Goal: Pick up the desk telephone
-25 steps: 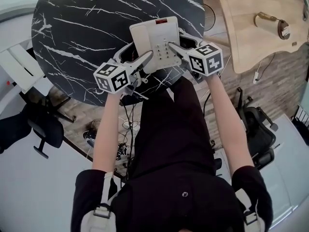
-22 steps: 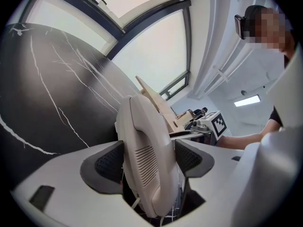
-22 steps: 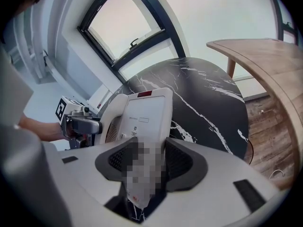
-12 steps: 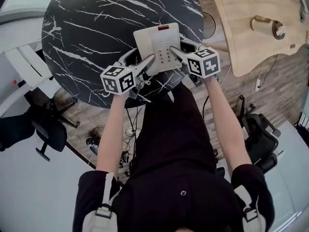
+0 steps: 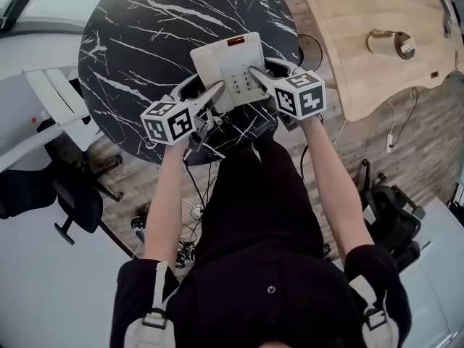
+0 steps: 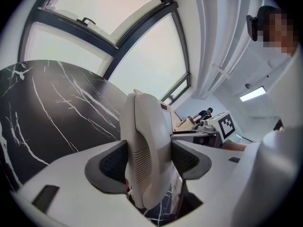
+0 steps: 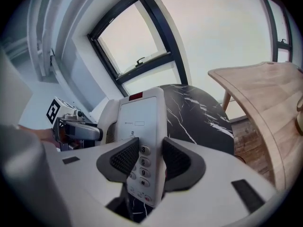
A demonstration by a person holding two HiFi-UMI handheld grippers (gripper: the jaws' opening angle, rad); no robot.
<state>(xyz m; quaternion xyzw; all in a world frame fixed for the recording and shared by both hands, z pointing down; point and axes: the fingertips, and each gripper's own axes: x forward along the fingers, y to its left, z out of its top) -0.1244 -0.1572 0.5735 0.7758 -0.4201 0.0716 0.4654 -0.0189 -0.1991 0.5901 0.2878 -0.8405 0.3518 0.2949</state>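
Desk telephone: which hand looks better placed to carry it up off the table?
Probably the right. The right gripper, fingers just closed further, clamps the desk telephone by its keypad body; the left gripper, likewise, clamps the handset side, which might come loose.

The desk telephone is pictured over the round table, towards its 4 o'clock edge; whether the top is touched cannot be told. The person is placed at the table's 5 o'clock. A wooden table is set apart at 3 o'clock, with a small object on it. Office chairs are seen at 7 o'clock and beyond the person at 4 o'clock. Cables are left on the floor at 6 o'clock.
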